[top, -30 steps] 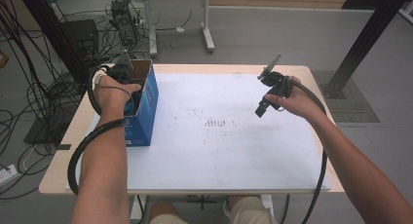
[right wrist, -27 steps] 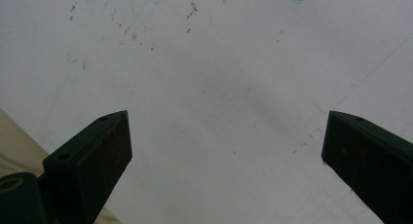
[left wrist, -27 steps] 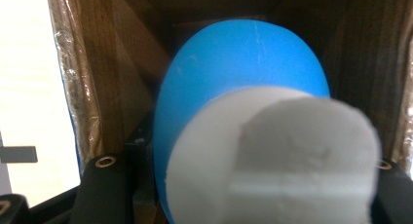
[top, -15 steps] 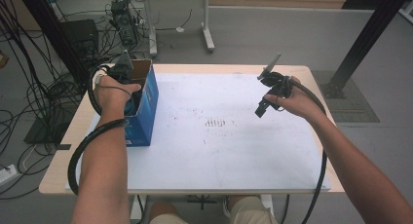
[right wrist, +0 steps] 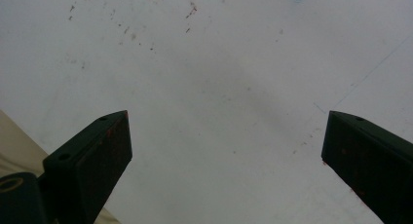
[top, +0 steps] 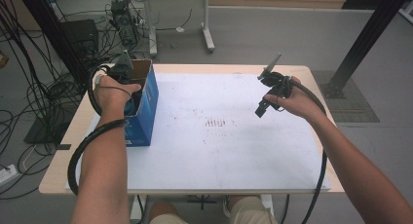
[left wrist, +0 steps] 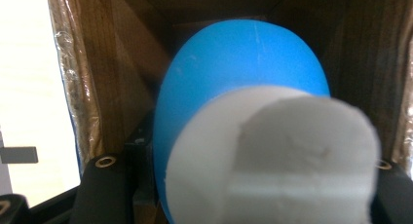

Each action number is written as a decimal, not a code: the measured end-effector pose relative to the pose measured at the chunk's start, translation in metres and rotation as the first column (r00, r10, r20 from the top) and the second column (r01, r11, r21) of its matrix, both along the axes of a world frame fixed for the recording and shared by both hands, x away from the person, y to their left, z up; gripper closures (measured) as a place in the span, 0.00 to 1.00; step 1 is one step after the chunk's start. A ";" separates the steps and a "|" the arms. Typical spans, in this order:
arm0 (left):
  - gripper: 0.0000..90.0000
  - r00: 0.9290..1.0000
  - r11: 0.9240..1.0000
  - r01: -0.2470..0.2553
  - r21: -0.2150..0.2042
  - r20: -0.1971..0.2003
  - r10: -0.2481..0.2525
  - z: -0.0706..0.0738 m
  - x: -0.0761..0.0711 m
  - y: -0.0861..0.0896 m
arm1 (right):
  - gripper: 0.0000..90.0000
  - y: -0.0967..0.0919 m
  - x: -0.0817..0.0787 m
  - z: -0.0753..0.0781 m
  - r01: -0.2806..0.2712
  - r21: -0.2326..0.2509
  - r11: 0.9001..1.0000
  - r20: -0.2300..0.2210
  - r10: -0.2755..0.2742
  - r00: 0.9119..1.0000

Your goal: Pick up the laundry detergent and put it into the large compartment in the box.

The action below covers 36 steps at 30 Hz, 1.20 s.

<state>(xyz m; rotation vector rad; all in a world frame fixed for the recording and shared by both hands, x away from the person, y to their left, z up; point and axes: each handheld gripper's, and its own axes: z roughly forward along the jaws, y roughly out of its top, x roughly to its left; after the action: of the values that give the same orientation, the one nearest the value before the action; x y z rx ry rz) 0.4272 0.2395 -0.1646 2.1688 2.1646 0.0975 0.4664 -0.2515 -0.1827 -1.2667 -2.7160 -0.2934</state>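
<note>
The left gripper, down in the blue box, is clamped on a blue-and-white object, so lifting straight out seems next, while the right gripper waits released.

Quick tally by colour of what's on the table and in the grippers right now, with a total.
Blue: 2, the open cardboard box at the table's left edge and the rounded blue and white object that the left gripper holds inside it.
White: 1, the stained sheet covering the tabletop.
Black: 2, the left gripper and the right gripper, the latter open and holding nothing.
Total: 5
</note>
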 end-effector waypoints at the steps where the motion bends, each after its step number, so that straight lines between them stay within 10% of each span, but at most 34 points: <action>1: 0.42 1.000 1.000 -0.001 0.000 0.001 0.001 0.000 0.000 0.000 | 0.05 0.000 0.000 0.000 -0.004 0.000 1.000 0.001 0.004 1.000; 36: 0.42 1.000 1.000 0.004 0.000 -0.001 -0.004 0.000 0.000 0.000 | 0.05 -0.001 0.000 -0.002 0.006 0.005 1.000 -0.005 -0.006 1.000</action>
<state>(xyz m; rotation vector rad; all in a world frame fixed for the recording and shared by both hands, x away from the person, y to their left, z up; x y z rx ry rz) 0.4274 0.2397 -0.1646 2.1737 2.1614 0.0961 0.4661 -0.2527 -0.1846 -1.2732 -2.7059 -0.2977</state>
